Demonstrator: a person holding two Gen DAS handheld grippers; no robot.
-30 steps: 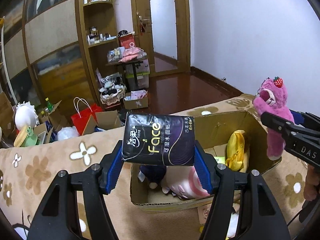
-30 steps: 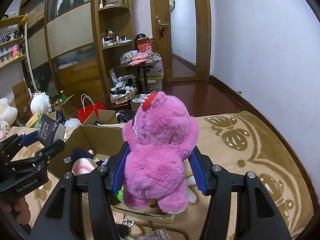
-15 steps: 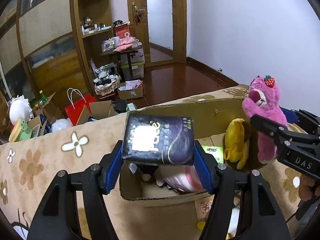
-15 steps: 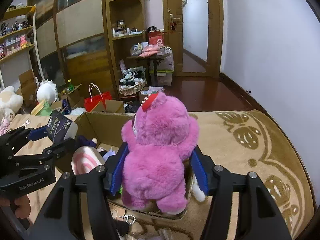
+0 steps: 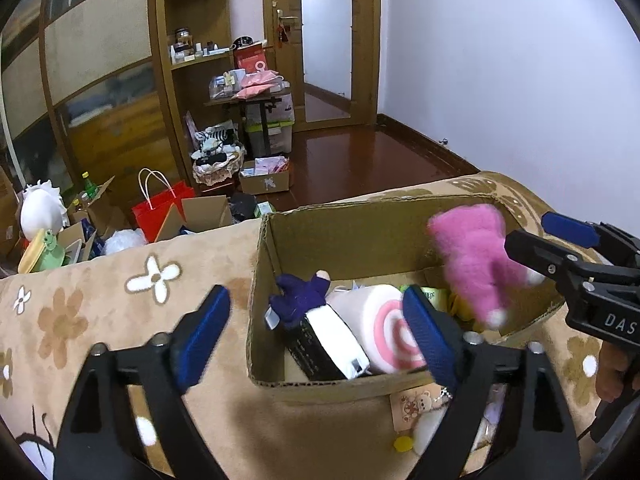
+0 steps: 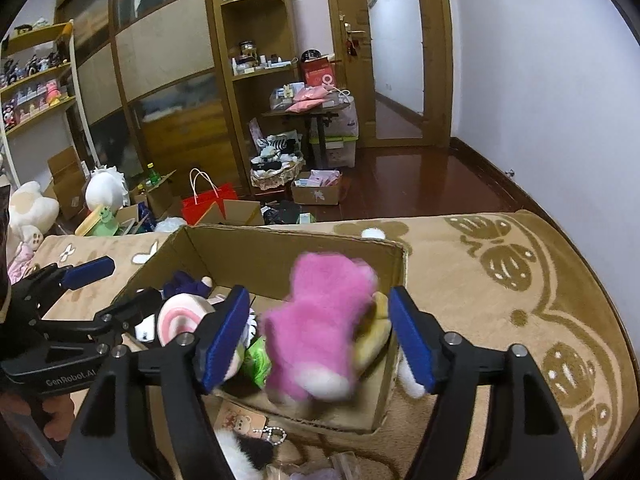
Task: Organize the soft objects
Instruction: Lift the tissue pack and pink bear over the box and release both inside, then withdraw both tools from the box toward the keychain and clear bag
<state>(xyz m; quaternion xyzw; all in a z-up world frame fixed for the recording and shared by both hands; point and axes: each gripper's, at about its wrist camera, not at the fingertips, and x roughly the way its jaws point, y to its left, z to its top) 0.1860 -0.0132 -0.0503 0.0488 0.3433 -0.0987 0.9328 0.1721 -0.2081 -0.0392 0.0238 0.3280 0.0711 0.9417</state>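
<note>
since the earlier frame you let both go; dark tissue pack (image 5: 326,340) lies in the brown cardboard box (image 5: 340,236), fuzzy pink plush bear (image 6: 320,324) drops between your right gripper's (image 6: 318,338) spread jaws; left gripper (image 5: 316,332) gapes empty above the box.

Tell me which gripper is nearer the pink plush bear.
Right. The right gripper stands open around the pink plush bear over the cardboard box; the left gripper is open at the box's other end.
</note>
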